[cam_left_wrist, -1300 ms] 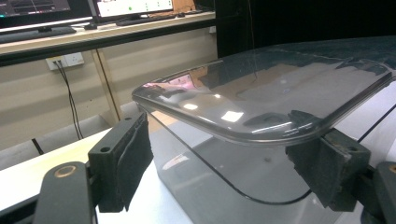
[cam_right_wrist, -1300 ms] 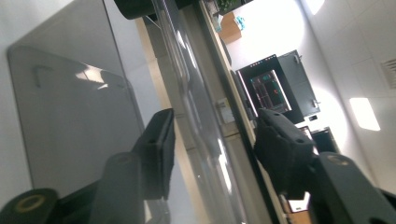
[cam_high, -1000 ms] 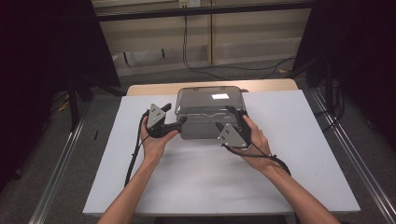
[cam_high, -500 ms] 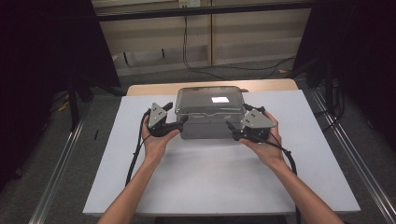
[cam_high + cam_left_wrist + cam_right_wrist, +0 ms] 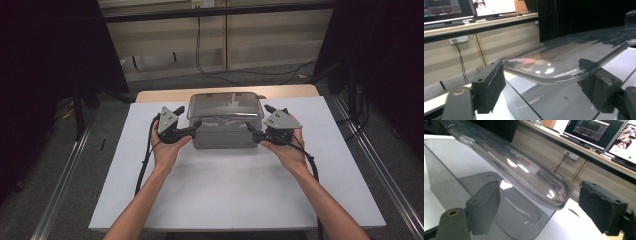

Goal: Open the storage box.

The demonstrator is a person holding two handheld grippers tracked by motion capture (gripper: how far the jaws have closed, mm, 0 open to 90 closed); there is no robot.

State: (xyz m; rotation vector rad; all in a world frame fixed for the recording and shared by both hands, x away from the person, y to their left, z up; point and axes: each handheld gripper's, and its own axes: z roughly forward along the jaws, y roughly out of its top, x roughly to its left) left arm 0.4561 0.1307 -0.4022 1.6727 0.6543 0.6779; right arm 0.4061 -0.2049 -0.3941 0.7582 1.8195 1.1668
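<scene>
A clear grey plastic box [image 5: 225, 135] with a see-through lid [image 5: 225, 106] stands at the far middle of the white table [image 5: 225, 195]. My left gripper [image 5: 190, 116] is at the box's left end and stands open. In the left gripper view the lid's rounded rim [image 5: 554, 77] lies between my left gripper's [image 5: 544, 85] jaws. My right gripper [image 5: 258, 118] is at the box's right end, and its jaws have just been opening. The lid's corner [image 5: 554, 197] sits in the wide gap of my right gripper [image 5: 541, 207], clear of both pads.
Bare white tabletop stretches in front of the box and to both sides. Metal rails [image 5: 65, 185] run along the floor left and right of the table. Behind it a shelf carries monitors [image 5: 594, 132] and cables [image 5: 200, 55].
My right gripper has swung from the box's front face around to its right end and its jaws have spread. The left gripper has stayed at the left end.
</scene>
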